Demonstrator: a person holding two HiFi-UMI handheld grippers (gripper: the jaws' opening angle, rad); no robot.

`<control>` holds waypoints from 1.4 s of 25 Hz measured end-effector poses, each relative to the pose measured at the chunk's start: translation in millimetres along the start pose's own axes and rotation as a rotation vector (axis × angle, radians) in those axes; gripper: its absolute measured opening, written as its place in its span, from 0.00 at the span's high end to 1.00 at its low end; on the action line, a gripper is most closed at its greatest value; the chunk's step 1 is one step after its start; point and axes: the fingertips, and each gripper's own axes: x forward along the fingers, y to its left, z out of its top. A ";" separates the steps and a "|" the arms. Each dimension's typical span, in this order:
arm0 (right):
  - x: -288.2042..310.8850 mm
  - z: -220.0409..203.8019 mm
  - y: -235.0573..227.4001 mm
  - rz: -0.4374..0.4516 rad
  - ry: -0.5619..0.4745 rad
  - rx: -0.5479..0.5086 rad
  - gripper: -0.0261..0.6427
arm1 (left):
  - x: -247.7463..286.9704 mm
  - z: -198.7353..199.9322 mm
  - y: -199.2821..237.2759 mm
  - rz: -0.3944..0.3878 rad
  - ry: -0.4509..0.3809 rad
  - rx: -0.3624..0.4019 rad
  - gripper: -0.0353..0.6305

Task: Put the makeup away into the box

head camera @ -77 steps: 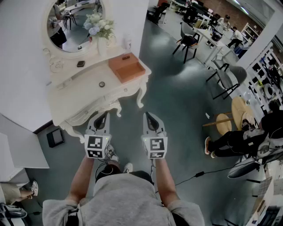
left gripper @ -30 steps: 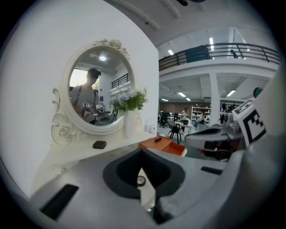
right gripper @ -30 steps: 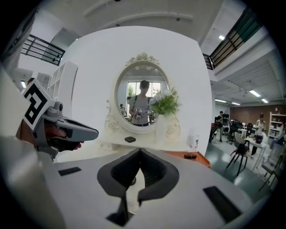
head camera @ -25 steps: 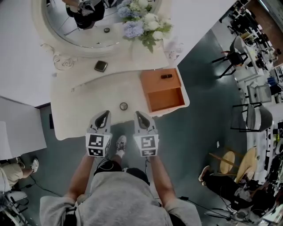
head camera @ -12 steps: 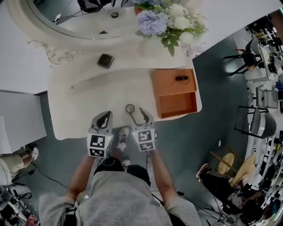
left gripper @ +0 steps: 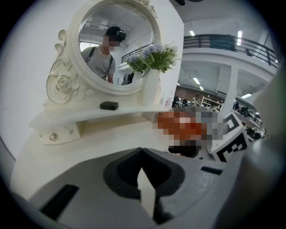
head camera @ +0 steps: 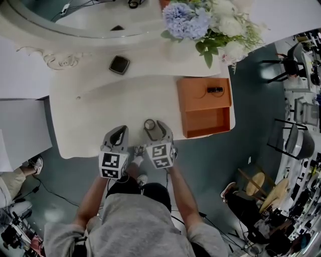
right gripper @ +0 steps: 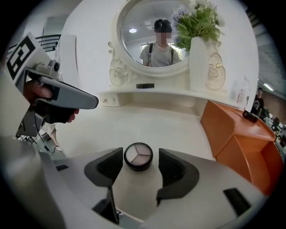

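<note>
head view: white dressing table (head camera: 95,113) fills the upper half of the frame. oval mirror (head camera: 55,12) along the top edge, vase of flowers (head camera: 200,25) at upper right. both tongs come in from lower centre, over the table's front edge, held by a person in a grey top.

right tongs (head camera: 154,130): jaws apart, just been opening. round compact (head camera: 149,124) lies flat on the tabletop between the jaw tips. right gripper view has it at centre frame (right gripper: 138,156), top split into three pale wedges, with a sliver of bare table on either side. pads not pressing on it, so nothing is gripped.

left tongs (head camera: 116,133): just left of the right pair, at the table's front edge. left gripper view shows the dark pads (left gripper: 120,172) closed tip to tip, only a thin pale wedge below the meeting point. nothing between them.

orange box (head camera: 205,108): right end of the table, right of the compact and apart from it. lower part is an open compartment. upper part is a flat top with a small dark item (head camera: 214,90) lying on it, too small to tell what. in the right gripper view the box sits at the right edge of the frame.

small dark square case (head camera: 119,65): on the raised shelf under the mirror, upper left of centre, well apart from the compact.
</note>
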 end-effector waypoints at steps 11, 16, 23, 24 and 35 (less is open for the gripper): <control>6.4 2.5 -0.8 0.006 0.011 -0.008 0.63 | 11.2 5.6 7.2 -0.019 -0.002 -0.002 0.94; -12.4 17.1 -9.5 -0.037 -0.022 0.013 0.63 | 9.5 16.9 4.0 -0.043 -0.021 0.015 0.94; -59.3 43.0 -29.6 -0.128 -0.097 0.027 0.63 | 0.7 49.6 -13.7 -0.095 -0.084 0.048 0.95; -66.4 46.2 -33.7 -0.143 -0.111 0.034 0.63 | -0.2 55.2 -17.4 -0.104 -0.095 0.056 0.95; -140.7 59.5 -85.2 -0.311 -0.192 0.098 0.63 | -3.3 113.4 -77.6 -0.215 -0.187 0.176 0.95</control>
